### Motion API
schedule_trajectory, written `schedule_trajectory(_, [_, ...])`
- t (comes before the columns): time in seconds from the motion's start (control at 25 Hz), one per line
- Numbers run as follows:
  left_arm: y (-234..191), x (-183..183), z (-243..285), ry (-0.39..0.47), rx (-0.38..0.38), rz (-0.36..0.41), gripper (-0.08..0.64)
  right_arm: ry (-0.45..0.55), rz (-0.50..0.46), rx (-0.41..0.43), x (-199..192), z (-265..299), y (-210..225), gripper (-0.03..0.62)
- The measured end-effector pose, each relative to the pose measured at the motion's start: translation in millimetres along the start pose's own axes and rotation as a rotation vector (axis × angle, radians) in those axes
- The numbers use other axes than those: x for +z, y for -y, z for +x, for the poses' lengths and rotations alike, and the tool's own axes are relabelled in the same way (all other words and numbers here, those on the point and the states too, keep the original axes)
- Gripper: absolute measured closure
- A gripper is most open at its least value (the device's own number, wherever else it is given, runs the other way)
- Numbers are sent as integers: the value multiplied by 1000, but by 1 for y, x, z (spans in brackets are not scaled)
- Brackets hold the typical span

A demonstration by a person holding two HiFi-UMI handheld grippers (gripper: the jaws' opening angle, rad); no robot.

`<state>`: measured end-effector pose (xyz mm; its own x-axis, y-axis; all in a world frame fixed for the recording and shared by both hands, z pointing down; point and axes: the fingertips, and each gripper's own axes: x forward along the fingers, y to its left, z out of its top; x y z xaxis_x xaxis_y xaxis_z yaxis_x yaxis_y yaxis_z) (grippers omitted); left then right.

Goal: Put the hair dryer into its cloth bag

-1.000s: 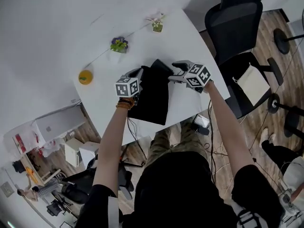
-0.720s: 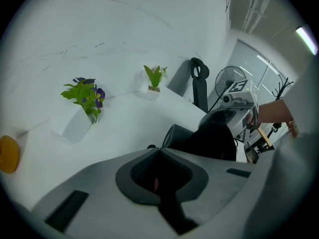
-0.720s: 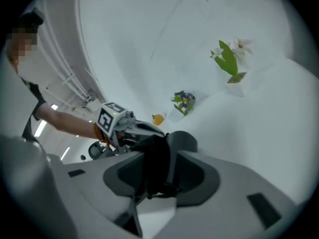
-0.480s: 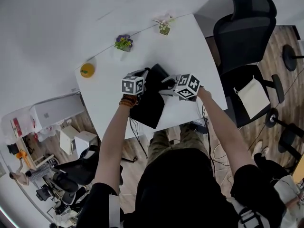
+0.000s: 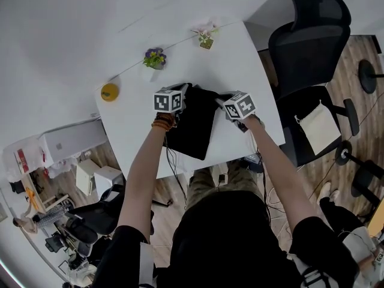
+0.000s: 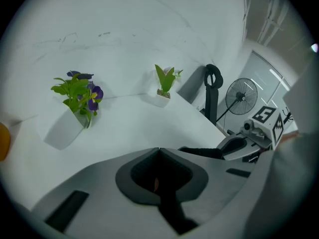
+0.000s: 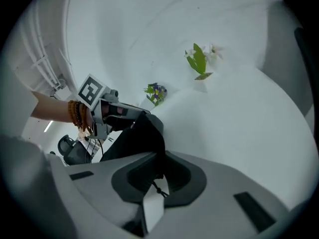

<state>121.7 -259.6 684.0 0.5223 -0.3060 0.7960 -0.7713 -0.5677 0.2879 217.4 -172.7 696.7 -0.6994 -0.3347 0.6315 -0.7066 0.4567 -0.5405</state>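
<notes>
White tabletop (image 5: 240,59) fills the middle of my head view, with a black office chair (image 5: 303,35) standing off its right edge on the wood floor. On the table lies the black cloth bag (image 5: 195,125), stretched between my two grippers, its lower end reaching the near table edge. I cannot make out the hair dryer in any view, so I cannot tell whether it is inside the bag.

My left gripper (image 6: 159,151) is at the bag's upper left corner. Its jaws are closed together, with dark cloth pinched in the recess between them. My right gripper (image 7: 158,158) is at the upper right corner, its jaws likewise closed on the bag's edge. From there the black cloth runs up and across to the left gripper.

Along the far side of the table, by the wall, stand a purple-flowered plant (image 5: 155,57) in a white pot and a green plant (image 5: 205,36) with pale blossoms. Further left sits a small orange round object (image 5: 109,92). A white tag (image 7: 152,208) hangs between the right jaws, on a thin dark cord (image 7: 158,189).
</notes>
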Motion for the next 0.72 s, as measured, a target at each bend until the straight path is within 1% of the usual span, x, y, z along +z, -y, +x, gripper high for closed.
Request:
schedule_trajectory(0.04, [-1,1,4,-4,-6,-12,534,-27,12,-8,-5,4,4,546])
schedule_trajectory(0.08, [-1,4,7,-7,-15,-16,534,-56,5,-23,-11,7,8,546])
schedule_trajectory(0.2, [5,14,17,-22,-24,-1,534,-112,-87,-109,-16,16,15,554])
schedule_trajectory(0.24, [8,18,20,-26,-29,4,534,-114,-90,-132,-16,17,17,554])
schedule_trajectory(0.28, [11,21,23,-25,-39,8,535,-107,-61,-144,-15,18,19,555])
schedule_trajectory(0.32, [15,24,23,-13,-53,16,535,-92,-12,-149,-14,18,21,555])
schedule_trajectory(0.36, [20,29,21,15,-70,30,535,-68,37,-153,-12,18,23,555])
schedule_trajectory(0.4, [27,36,16,60,-89,51,535,-35,73,-161,-9,16,25,555])
schedule_trajectory(0.48, [51,54,-1,179,-139,110,535,54,106,-171,1,10,29,557])
schedule_trajectory(0.56, [78,69,-25,296,-196,184,535,150,106,-163,16,0,31,558])
schedule_trajectory(0.6, [88,74,-39,353,-220,203,535,192,98,-160,23,-5,32,558])
schedule_trajectory(0.64, [95,78,-54,411,-239,203,535,228,89,-160,29,-10,33,558])
schedule_trajectory(0.72, [98,82,-85,517,-251,171,535,288,71,-173,38,-20,37,558])
